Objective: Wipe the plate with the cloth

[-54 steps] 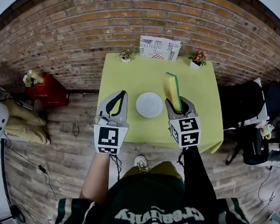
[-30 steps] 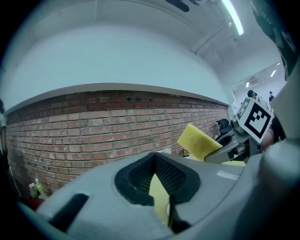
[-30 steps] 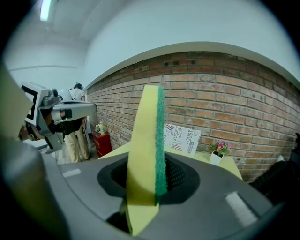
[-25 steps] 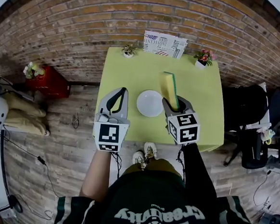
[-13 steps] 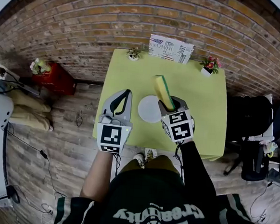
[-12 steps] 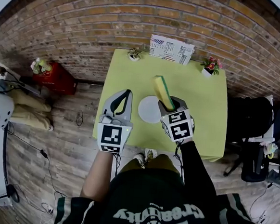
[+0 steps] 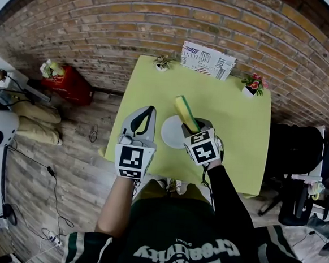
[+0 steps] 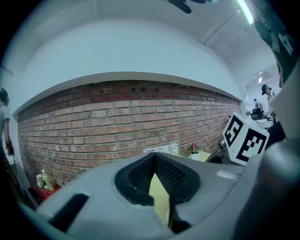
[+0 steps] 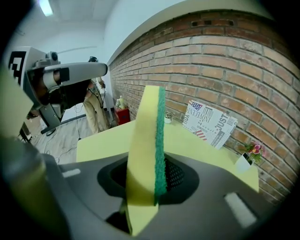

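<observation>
Sponge [image 7: 185, 113] clamped in the right gripper [image 7: 193, 130], its free end poking out past the jaws and over the right rim of a round white plate [image 7: 170, 132]; whether the two touch cannot be told from the head view. The left gripper [image 7: 146, 111] hangs over the table's [image 7: 239, 122] near left edge, just left of the plate, jaws together on nothing. The yellow-green top stands against a brick wall [image 7: 162, 20], with a printed card [image 7: 207, 60] and two small flower pots [image 7: 163, 62] [image 7: 252, 84] along its far edge, above a plank floor [image 7: 66, 160].

Left gripper view: the left gripper's [image 8: 153, 158] ribbed black pads meet at the tip, empty, with a sliver of table [image 8: 159, 199] showing below them.

Right gripper view: the right gripper [image 9: 149, 177] is closed on the sponge [image 9: 146, 140], which stands upright, soft yellow foam with a rough green scouring layer on its right face. Beyond it lie the table [image 9: 105, 140], card [image 9: 209, 123] and wall [image 9: 225, 61].
</observation>
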`<control>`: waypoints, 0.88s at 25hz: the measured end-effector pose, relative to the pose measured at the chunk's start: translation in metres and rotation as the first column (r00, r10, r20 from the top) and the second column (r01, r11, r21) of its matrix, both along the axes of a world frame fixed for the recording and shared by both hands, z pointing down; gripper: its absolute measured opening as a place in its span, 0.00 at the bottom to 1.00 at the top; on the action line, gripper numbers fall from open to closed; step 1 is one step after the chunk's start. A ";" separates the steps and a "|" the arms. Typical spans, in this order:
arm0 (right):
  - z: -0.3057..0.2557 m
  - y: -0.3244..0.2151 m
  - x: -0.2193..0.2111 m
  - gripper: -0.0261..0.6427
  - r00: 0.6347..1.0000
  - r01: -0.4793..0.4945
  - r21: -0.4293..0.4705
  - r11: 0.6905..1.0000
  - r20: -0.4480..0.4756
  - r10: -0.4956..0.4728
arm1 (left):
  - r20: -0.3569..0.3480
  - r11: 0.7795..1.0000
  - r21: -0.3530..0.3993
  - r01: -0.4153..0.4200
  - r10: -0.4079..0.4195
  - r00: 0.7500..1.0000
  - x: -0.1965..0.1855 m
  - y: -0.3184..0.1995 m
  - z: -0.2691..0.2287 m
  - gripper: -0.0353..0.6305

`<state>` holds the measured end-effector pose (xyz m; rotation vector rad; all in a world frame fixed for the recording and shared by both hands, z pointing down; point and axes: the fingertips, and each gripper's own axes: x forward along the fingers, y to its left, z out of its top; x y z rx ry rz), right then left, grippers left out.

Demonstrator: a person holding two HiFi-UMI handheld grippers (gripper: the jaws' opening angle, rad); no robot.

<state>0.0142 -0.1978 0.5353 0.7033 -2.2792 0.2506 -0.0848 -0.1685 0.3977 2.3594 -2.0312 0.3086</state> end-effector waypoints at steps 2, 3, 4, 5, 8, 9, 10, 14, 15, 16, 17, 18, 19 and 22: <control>0.008 -0.001 -0.001 0.24 1.000 0.007 -0.013 1.000 -0.009 -0.007 | -0.004 1.000 -0.007 0.006 -0.006 1.000 0.000 0.000 0.006 0.06; 0.012 -0.001 -0.001 0.24 1.000 0.008 -0.021 1.000 -0.010 -0.008 | -0.005 1.000 -0.012 0.007 -0.007 1.000 0.001 0.000 0.008 0.06; 0.015 -0.001 -0.002 0.24 1.000 0.007 -0.034 0.999 -0.010 -0.008 | -0.005 1.000 -0.017 0.007 -0.007 1.000 0.002 0.000 0.011 0.06; 0.019 0.000 -0.003 0.24 1.000 0.006 -0.050 0.999 -0.010 -0.006 | -0.004 1.000 -0.022 0.005 -0.005 1.000 0.002 0.000 0.014 0.06; 0.030 0.002 -0.006 0.24 1.000 -0.003 -0.097 0.995 -0.017 0.001 | -0.001 0.999 -0.036 -0.004 0.003 1.000 0.002 -0.002 0.020 0.06; 0.034 0.003 -0.007 0.24 1.000 -0.003 -0.106 0.994 -0.023 0.001 | -0.001 0.999 -0.040 -0.005 0.005 1.000 0.001 -0.003 0.022 0.06; 0.037 0.003 -0.008 0.24 1.000 -0.003 -0.115 0.993 -0.030 0.000 | -0.001 0.999 -0.043 -0.006 0.006 1.000 0.000 -0.005 0.023 0.06; 0.053 0.005 -0.014 0.24 0.999 -0.015 -0.171 0.985 -0.054 0.006 | -0.005 0.998 -0.057 -0.023 0.023 1.000 -0.004 -0.010 0.031 0.06; 0.056 0.005 -0.016 0.24 0.998 -0.021 -0.185 0.982 -0.059 0.011 | -0.008 0.998 -0.062 -0.030 0.030 1.000 -0.005 -0.012 0.033 0.06; 0.060 0.005 -0.018 0.24 0.998 -0.028 -0.198 0.980 -0.065 0.016 | -0.012 0.997 -0.068 -0.037 0.036 0.999 -0.007 -0.013 0.036 0.06; 0.063 0.005 -0.020 0.24 0.997 -0.035 -0.209 0.977 -0.071 0.020 | -0.017 0.996 -0.074 -0.044 0.043 0.999 -0.009 -0.015 0.038 0.06; 0.066 0.005 -0.022 0.24 0.997 -0.041 -0.219 0.975 -0.078 0.024 | -0.021 0.996 -0.079 -0.051 0.049 0.999 -0.011 -0.017 0.040 0.06; 0.069 0.005 -0.025 0.24 0.996 -0.046 -0.230 0.972 -0.086 0.027 | -0.024 0.995 -0.082 -0.058 0.056 0.998 -0.012 -0.019 0.042 0.06; 0.080 0.007 -0.032 0.24 0.994 -0.055 -0.258 0.965 -0.106 0.028 | -0.030 0.993 -0.091 -0.075 0.073 0.997 -0.019 -0.026 0.046 0.06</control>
